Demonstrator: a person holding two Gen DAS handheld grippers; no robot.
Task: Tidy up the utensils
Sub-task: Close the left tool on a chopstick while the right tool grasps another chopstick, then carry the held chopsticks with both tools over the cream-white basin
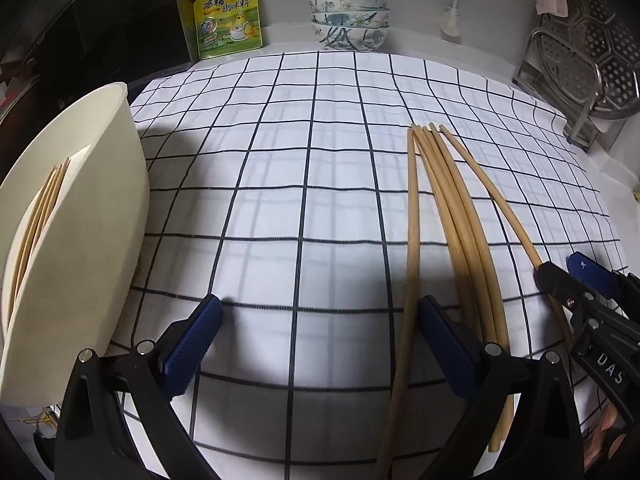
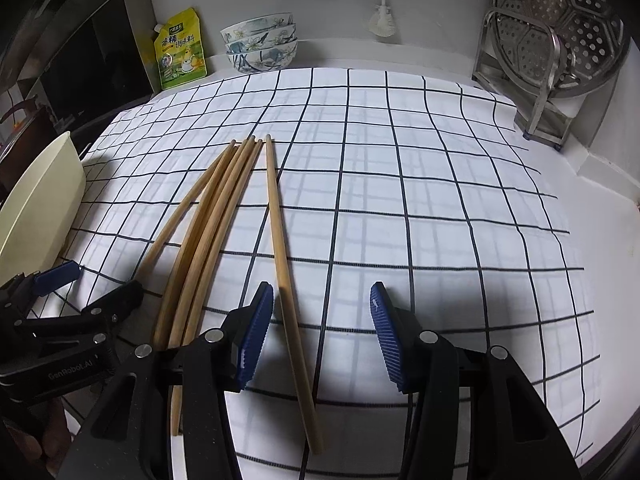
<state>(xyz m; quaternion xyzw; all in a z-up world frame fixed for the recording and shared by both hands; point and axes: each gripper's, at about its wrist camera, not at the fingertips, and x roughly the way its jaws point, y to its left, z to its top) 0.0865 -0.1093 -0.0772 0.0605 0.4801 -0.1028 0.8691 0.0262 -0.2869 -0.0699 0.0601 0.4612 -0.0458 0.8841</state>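
Note:
Several wooden chopsticks [image 1: 448, 216] lie fanned out on the checked cloth [image 1: 280, 152]. My left gripper [image 1: 320, 312] stands wide open low over the cloth. The leftmost chopstick [image 1: 412, 240] runs just inside its right finger, untouched. A cream container [image 1: 88, 232] at the left holds several chopsticks [image 1: 36, 220]. In the right wrist view my right gripper [image 2: 320, 300] is half open over the cloth. A single chopstick [image 2: 278, 232] lies between its jaws, close to the left pad and not pinched. The other chopsticks [image 2: 208, 220] lie left of it. Each gripper shows in the other's view: the right gripper [image 1: 568, 272] and the left gripper [image 2: 94, 284].
At the back wall stand stacked floral bowls [image 1: 348, 20] and a yellow seasoning pouch [image 1: 228, 16]. A steel rack with a perforated steamer plate [image 2: 560, 40] fills the back right corner. A white brush [image 2: 382, 20] hangs on the wall. A dark appliance borders the left side.

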